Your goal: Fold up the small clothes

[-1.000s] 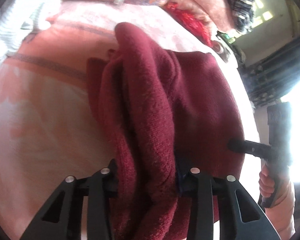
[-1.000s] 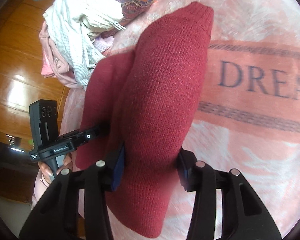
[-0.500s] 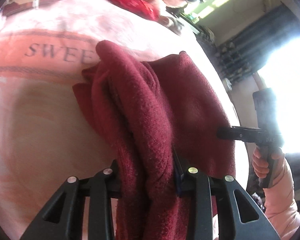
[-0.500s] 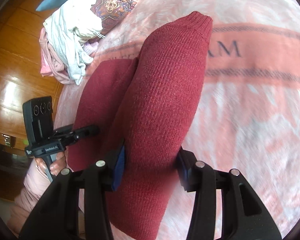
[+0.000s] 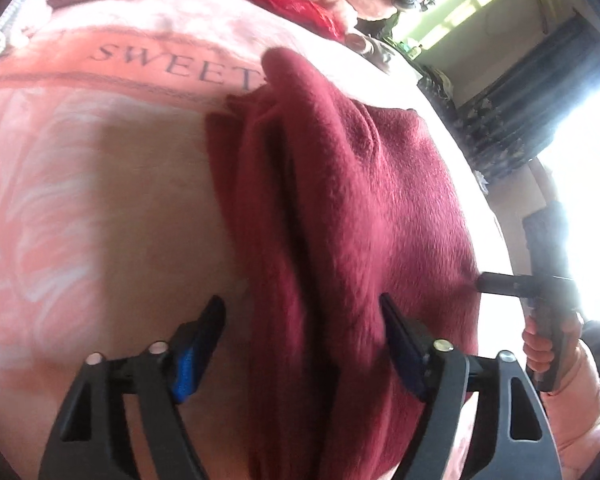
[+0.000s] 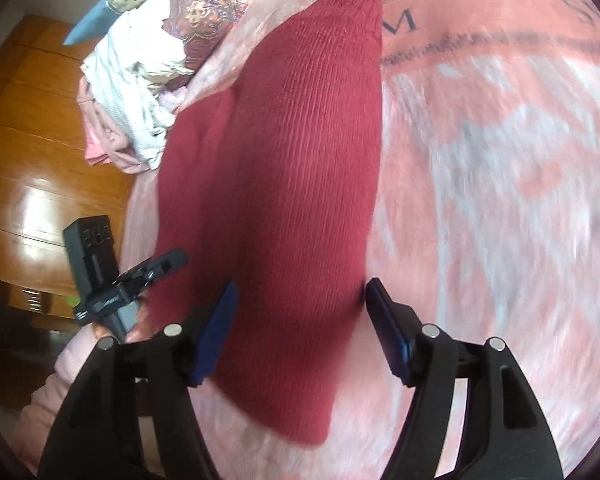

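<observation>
A dark red knitted sweater [image 5: 340, 208] lies folded lengthwise on a pink blanket [image 5: 92, 200]. It also shows in the right wrist view [image 6: 292, 184], with a ribbed cuff at its far end. My left gripper [image 5: 302, 312] is open, its jaws standing wide on either side of the bunched near edge. My right gripper [image 6: 300, 300] is open too, straddling the sweater's other end. Each gripper appears in the other's view, the right one [image 5: 496, 282] at the sweater's right edge and the left one [image 6: 160, 268] at its left edge.
A heap of white and pink clothes [image 6: 128, 92] and a patterned cushion [image 6: 208, 4] lie at the blanket's far left, beside a wooden floor [image 6: 32, 152]. A red cloth [image 5: 296, 0] lies at the far end. The blanket bears dark lettering [image 5: 176, 62].
Both grippers have opened and let go of the sweater, which now rests on the blanket. Both views have shifted slightly along the bed.
</observation>
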Motion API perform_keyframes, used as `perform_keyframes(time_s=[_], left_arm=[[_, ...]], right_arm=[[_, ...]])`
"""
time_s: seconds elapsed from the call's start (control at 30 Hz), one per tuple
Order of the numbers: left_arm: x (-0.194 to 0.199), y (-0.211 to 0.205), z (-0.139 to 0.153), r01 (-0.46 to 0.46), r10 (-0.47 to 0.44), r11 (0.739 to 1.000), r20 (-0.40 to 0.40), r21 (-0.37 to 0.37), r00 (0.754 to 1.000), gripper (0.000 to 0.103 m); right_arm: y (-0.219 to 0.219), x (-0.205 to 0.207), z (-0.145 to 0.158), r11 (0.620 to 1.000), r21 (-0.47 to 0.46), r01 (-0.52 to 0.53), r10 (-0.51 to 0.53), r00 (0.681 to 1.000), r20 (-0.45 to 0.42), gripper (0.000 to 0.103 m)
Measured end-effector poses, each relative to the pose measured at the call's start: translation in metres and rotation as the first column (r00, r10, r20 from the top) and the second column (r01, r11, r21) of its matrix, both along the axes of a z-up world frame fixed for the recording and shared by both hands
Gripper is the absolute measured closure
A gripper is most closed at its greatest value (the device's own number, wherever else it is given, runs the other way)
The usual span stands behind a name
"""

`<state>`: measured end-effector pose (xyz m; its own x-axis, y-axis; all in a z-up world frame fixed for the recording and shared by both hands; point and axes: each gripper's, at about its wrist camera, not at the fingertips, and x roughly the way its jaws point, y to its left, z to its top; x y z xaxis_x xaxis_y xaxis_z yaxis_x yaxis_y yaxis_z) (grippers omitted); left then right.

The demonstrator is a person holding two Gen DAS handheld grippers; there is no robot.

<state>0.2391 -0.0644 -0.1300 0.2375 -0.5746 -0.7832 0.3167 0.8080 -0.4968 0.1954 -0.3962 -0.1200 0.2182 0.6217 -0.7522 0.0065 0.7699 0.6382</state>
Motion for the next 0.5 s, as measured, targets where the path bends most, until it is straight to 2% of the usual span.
perform_keyframes(time_s=[0.17, 0.27, 0.33, 0.37, 0.43, 0.5], left_arm=[[-0.032, 0.011, 0.009, 0.003, -0.004, 1.000, 0.044, 0.028, 0.999, 0.022], [-0.043, 0.002, 0.009, -0.013, 0.007, 0.996, 0.068, 0.085, 0.998, 0.023], [-0.048, -0.003, 0.003, -0.010, 0.001, 0.993, 0.080, 0.115, 0.997, 0.033], [-0.051, -0.003, 0.002, -0.006, -0.005, 0.993, 0.088, 0.120, 0.996, 0.035], [-0.054, -0.004, 0.003, 0.008, -0.019, 0.993, 0.094, 0.118, 0.995, 0.046], [-0.056, -0.006, 0.008, 0.025, -0.035, 0.994, 0.094, 0.103, 0.995, 0.064]], right_arm=[[0.014, -0.044, -0.012, 0.997, -0.048, -0.055, 0.053, 0.998, -0.041, 0.030], [0.016, -0.058, -0.015, 0.999, -0.037, -0.035, 0.034, 0.999, -0.021, 0.033], [0.018, -0.057, -0.017, 0.999, -0.030, -0.028, 0.027, 0.999, -0.027, 0.052], [0.018, -0.058, -0.020, 1.000, -0.013, -0.025, 0.025, 0.999, -0.039, 0.076], [0.012, -0.060, -0.025, 0.999, 0.037, 0.003, -0.001, 0.998, -0.055, 0.079], [0.012, -0.062, -0.020, 0.999, 0.038, 0.000, 0.001, 0.999, -0.037, 0.082]])
